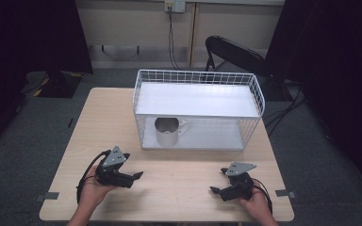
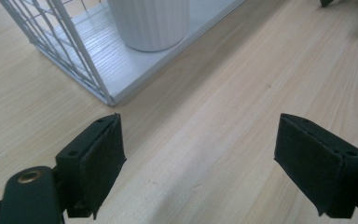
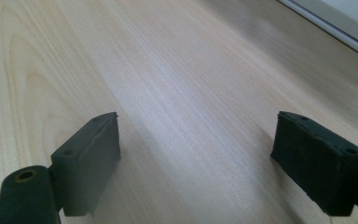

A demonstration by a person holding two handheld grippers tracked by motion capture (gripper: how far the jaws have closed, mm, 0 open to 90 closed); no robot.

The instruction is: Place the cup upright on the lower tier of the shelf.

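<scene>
Steel mug point(image 1: 168, 131) sits upright on the wire rack's point(image 1: 257, 89) bottom shelf, handle pointing right. Both grippers spread wide w/ nothing held. Left gripper point(image 1: 133, 178) is nearer, mug's fwd & a bit right of it; right gripper point(image 1: 218, 187) further off.

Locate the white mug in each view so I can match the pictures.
High view: the mug stands on the lower shelf of the wire rack, left part.
Left gripper view: top centre, its ribbed base.
Right gripper view: not in it.
Shared landmark: the rack's white lower shelf.
</scene>
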